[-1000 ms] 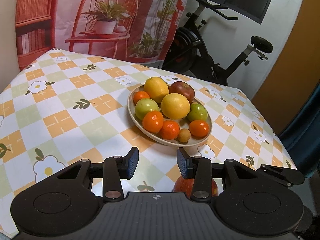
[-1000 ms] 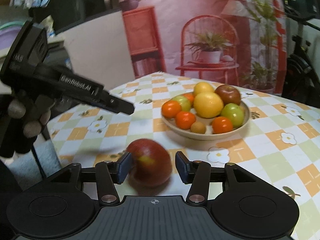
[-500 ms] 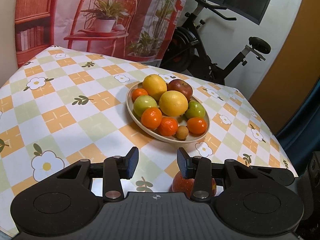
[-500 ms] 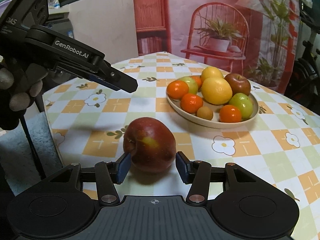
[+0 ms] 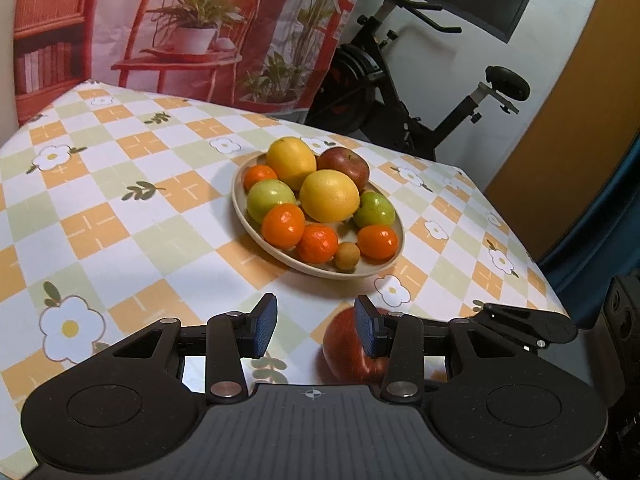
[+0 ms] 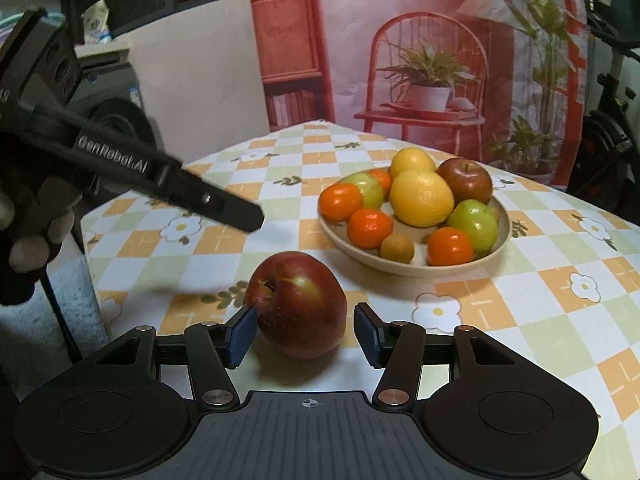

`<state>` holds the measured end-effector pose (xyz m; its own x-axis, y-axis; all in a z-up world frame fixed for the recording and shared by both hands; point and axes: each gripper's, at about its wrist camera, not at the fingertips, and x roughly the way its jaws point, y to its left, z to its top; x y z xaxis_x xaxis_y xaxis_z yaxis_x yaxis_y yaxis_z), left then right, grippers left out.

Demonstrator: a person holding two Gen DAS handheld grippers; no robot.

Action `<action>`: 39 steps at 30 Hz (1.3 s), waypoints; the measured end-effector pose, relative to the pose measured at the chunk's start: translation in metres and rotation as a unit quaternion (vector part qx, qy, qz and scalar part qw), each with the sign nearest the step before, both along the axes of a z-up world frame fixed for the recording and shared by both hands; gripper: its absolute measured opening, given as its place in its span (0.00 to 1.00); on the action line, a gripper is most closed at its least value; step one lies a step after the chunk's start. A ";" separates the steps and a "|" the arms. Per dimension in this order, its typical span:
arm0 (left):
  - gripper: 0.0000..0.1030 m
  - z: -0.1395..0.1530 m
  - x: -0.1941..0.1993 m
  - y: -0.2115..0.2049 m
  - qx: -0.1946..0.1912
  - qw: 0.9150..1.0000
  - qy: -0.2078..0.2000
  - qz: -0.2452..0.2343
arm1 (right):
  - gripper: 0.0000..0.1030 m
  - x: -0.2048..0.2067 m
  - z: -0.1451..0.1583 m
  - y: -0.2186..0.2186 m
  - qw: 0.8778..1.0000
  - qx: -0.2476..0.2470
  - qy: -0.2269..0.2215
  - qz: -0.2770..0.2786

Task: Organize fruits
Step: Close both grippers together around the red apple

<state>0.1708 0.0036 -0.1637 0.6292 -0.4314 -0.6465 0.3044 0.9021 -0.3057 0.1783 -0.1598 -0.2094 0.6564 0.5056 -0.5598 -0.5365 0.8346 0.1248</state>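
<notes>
A dark red apple [image 6: 300, 304] rests on the checked tablecloth, between the fingers of my right gripper [image 6: 306, 328]. Its jaws are opening: the left pad sits at the apple's skin and the right pad [image 6: 366, 334] stands clear of it. In the left wrist view the same apple [image 5: 342, 354] shows partly behind the right finger of my left gripper [image 5: 316, 320], which is open and holds nothing. The beige plate [image 5: 384, 266] farther out carries oranges, yellow citrus, green apples, a red apple and a small brown fruit. My left gripper [image 6: 180, 184] hangs over the table's left side.
The table's near-left corner [image 6: 90, 248] drops off beside a gloved hand [image 6: 24, 240]. An exercise bike [image 5: 404, 92] stands past the far edge, next to a printed backdrop. The right gripper's finger [image 5: 528, 324] lies close beside my left one.
The right jaws have widened and the right pad has come off the red apple, which now sits deeper between the fingers. The left gripper has kept still.
</notes>
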 end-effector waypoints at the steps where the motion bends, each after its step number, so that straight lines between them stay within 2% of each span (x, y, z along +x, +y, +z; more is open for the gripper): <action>1: 0.43 -0.001 0.002 0.000 -0.004 1.000 0.004 -0.002 | 0.48 0.001 0.000 -0.002 1.000 0.005 -0.001 -0.003; 5: 0.43 -0.005 0.008 -0.004 -0.022 1.000 0.020 -0.010 | 0.48 0.004 0.001 -0.009 1.000 0.018 -0.006 -0.014; 12: 0.42 -0.014 0.024 -0.010 -0.081 0.995 0.061 -0.027 | 0.48 0.004 -0.001 -0.013 0.999 0.025 -0.009 -0.018; 23: 0.41 -0.021 0.036 -0.020 -0.073 0.993 0.084 -0.045 | 0.48 0.005 0.001 -0.026 0.998 0.050 -0.011 -0.048; 34: 0.37 -0.027 0.045 -0.021 -0.075 0.991 0.101 -0.041 | 0.49 0.005 -0.002 -0.018 0.999 0.034 -0.006 -0.034; 39: 0.37 -0.027 0.045 -0.021 -0.074 0.991 0.100 -0.042 | 0.50 0.004 -0.006 -0.007 1.000 0.006 -0.005 -0.015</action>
